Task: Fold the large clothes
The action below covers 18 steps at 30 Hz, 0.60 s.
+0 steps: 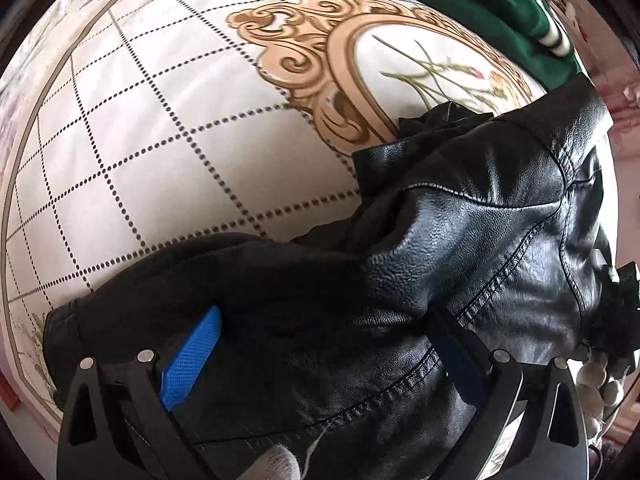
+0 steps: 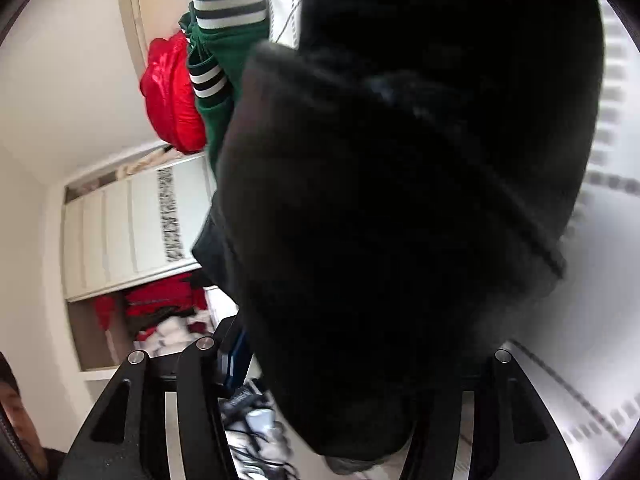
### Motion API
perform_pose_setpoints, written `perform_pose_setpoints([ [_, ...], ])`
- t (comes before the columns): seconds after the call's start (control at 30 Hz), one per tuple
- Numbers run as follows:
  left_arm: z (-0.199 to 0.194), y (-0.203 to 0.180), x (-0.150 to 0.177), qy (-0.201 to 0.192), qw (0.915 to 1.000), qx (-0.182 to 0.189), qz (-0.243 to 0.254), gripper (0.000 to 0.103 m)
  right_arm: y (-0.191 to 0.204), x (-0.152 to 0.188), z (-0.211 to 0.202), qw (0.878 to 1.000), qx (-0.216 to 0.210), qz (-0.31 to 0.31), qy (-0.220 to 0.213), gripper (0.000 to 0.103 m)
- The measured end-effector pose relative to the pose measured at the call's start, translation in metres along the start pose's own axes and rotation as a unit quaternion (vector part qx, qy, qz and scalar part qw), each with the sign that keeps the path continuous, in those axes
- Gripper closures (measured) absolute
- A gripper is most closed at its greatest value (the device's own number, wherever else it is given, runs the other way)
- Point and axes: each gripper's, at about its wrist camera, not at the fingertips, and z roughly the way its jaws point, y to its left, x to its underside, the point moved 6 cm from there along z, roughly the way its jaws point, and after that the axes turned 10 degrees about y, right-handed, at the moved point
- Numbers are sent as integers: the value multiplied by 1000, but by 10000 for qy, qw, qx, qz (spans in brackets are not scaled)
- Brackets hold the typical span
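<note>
- The black leather jacket [image 1: 460, 248] lies crumpled on the quilted bedspread [image 1: 168, 128], just below and partly over the bedspread's gold scroll medallion [image 1: 320, 80].
- The left gripper [image 1: 326, 344] is at the jacket's near edge; its blue fingers [image 1: 192, 360] stand spread apart, and leather bunches between them. The pictures do not settle whether they are pressing on it or only straddling it.
- A green garment with striped cuffs [image 1: 500, 12] lies on the far side of the medallion from the jacket.
- In the right wrist view, dark cloth [image 2: 400, 200] fills most of the picture and hangs over the right gripper [image 2: 352, 360], hiding its fingertips, so its grip cannot be told.
- A red puffy garment [image 2: 172, 96] sits just beside the green one [image 2: 224, 60], left of the dark cloth.
</note>
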Motion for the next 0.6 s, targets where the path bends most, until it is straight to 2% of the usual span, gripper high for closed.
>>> perform_pose_setpoints([
  [0.03, -2, 8, -4, -2, 10000, 31, -58, 0, 1, -3, 2, 9999, 89, 33, -50, 75],
  [0.1, -3, 14, -9, 51, 9999, 52, -84, 0, 12, -4, 2, 9993, 263, -42, -272, 80],
  [0.27, -2, 14, -17, 0, 10000, 19, -39, 0, 68, 10, 7, 9964, 324, -586, -521, 84],
  [0.5, 7, 13, -3, -54, 9997, 207, -123, 0, 136, 43, 22, 9887, 550, -1385, -151, 84],
  [0.6, 7, 17, -6, -77, 9995, 290, -133, 0, 156, 49, 30, 9829, 808, -1655, -31, 84],
])
